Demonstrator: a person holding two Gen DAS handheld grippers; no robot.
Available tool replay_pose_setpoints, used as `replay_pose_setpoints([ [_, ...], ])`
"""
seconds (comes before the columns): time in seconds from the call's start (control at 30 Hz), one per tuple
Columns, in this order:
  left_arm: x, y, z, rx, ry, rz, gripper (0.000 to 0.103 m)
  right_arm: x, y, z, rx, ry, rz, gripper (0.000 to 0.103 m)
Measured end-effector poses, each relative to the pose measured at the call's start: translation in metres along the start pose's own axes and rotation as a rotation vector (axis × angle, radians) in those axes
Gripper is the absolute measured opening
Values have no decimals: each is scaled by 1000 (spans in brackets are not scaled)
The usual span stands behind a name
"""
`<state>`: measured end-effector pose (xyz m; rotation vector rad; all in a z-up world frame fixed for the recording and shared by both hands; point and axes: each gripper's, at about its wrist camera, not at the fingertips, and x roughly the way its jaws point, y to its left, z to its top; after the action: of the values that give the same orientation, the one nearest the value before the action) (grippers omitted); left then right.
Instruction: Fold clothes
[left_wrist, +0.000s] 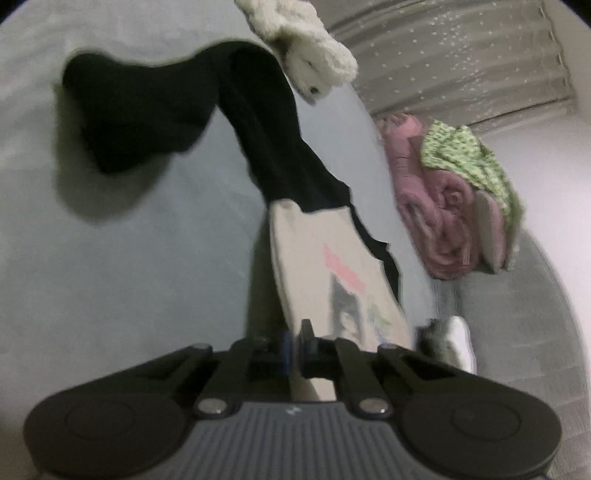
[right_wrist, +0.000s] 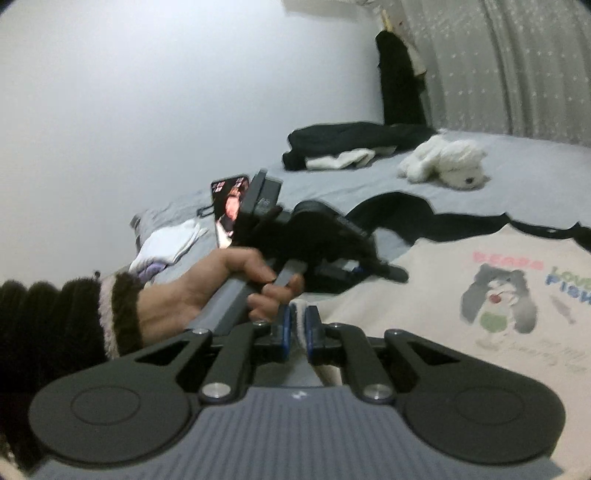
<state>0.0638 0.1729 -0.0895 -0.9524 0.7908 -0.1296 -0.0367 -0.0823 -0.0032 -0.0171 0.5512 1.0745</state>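
A wide stretch of bare grey bed sheet (left_wrist: 110, 277) is seen from nine to six o'clock in the left wrist view; the bed's edge runs down the right side, from one to five o'clock. The cream printed shirt (left_wrist: 325, 266), with black sleeves, is stretched upward from the left gripper (left_wrist: 297, 345), whose jaws are clenched on its hem. In the right wrist view the right gripper (right_wrist: 298, 330) is clamped on another fold of the same shirt (right_wrist: 461, 314), which is spread toward three o'clock. The left hand (right_wrist: 218, 284) is seen at nine o'clock, wrapped around its tool's handle.

A white plush dog (right_wrist: 447, 162) lies at one o'clock, well apart from the shirt. A pile of dark clothes (right_wrist: 351, 142) is placed at twelve o'clock, and white socks (right_wrist: 166, 243) at ten. Rolled pink bedding (left_wrist: 439, 218) under a green patterned cloth (left_wrist: 476, 158) is stacked beside the bed at three o'clock. A curtain (right_wrist: 509, 66) closes the far side.

On the shirt, "LOVE" and "FISH" can partly be read beside a grey cartoon animal; smaller lettering is blurred.
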Motion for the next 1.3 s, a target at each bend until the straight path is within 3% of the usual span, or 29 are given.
replay_pose_setpoints([
  [0.3,2,-14,3,214,18,143,5,53,11,-12,0,127,55,11],
  [0.53,-7,-9,3,243,3,167,9,87,13,-32,-4,256,41,14],
  [0.6,-12,-11,3,249,-27,176,12,89,13,-36,-2,274,42,18],
  [0.7,-20,-13,4,256,-72,180,26,82,14,-34,-4,275,58,24],
  [0.77,-25,-17,2,265,-92,159,30,74,12,-32,14,274,87,38],
  [0.87,-28,-24,-3,297,-100,138,40,59,5,-30,54,267,123,42],
  [0.97,-31,-31,-10,342,-89,134,48,43,-4,-29,58,250,80,44],
  [1.17,-37,-32,-27,428,-33,184,49,6,-49,-30,147,198,-74,45],
  [1.3,-47,-21,-31,406,48,233,50,-27,-84,-33,220,147,-197,45],
])
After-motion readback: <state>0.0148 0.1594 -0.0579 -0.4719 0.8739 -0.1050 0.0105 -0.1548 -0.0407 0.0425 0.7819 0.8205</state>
